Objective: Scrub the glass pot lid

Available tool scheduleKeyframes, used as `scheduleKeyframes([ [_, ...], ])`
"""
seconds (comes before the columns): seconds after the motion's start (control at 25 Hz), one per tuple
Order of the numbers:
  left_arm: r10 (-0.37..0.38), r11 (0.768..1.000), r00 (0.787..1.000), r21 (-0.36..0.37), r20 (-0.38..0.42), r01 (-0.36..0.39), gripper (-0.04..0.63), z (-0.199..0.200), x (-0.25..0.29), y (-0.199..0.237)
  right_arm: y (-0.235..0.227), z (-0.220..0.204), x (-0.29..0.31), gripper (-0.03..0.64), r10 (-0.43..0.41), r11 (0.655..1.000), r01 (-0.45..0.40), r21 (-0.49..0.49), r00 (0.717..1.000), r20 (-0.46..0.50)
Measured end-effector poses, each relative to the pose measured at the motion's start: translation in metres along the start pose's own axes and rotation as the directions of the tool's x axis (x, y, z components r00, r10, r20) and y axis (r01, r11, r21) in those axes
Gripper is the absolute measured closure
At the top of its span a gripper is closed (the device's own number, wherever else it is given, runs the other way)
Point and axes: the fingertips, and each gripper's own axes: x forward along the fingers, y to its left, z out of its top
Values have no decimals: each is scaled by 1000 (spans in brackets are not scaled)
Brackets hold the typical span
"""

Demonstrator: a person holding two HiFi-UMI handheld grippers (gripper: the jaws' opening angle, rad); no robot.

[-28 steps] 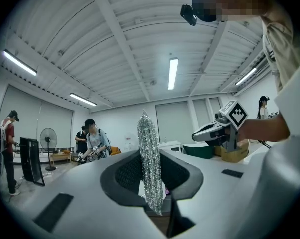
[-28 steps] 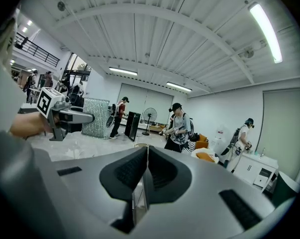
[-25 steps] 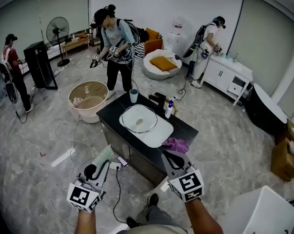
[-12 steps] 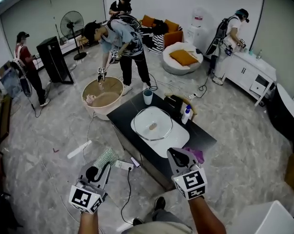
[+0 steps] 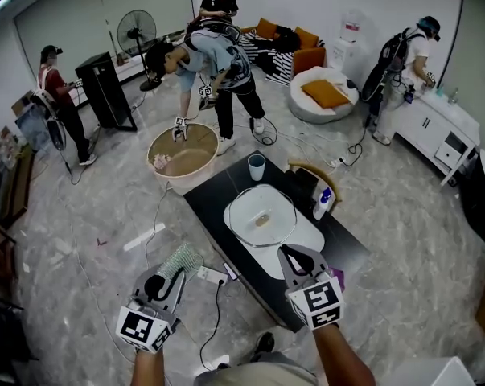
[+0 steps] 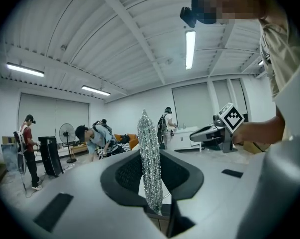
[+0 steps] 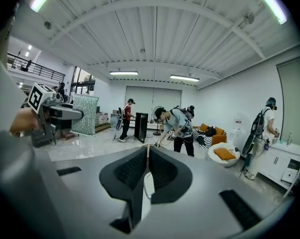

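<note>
- Glass pot lid (image 5: 262, 215) scrubbing hasn't begun. Nearest you, your left gripper (image 5: 176, 273) is clamped on a silvery mesh scouring pad (image 6: 150, 168), which stands upright between its jaws. It hangs over the floor, left of the dark table (image 5: 214, 195).
- Your right gripper (image 5: 290, 253) has its jaws pressed together with nothing in them. In the head view its tip sits over the table's near edge.
- Just past that tip, the lid lies flat, knob up, on a white basin (image 5: 306, 244) on the table top, apart from both grippers.
- Compared with a second ago, the table and lid have slid toward the centre of your view and nearer your hands, while both grippers kept the same pose. You've closed in but not reached the lid.
- I judge the approach nearly done. Next you'd likely steady the lid with the right gripper and bring the pad down on the glass.
- Beyond the lid stand a cup (image 5: 256, 167) and a bottle (image 5: 321, 202).
- Farther off, other people work around a round tub (image 5: 182, 159).
</note>
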Motion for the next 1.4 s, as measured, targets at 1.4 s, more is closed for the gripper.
scheduleKeyframes([
  [1.4, -543, 838, 839, 90, 46, 538, 508, -6, 217, 159, -25, 24, 74, 589, -575, 796, 602, 62, 785, -230],
])
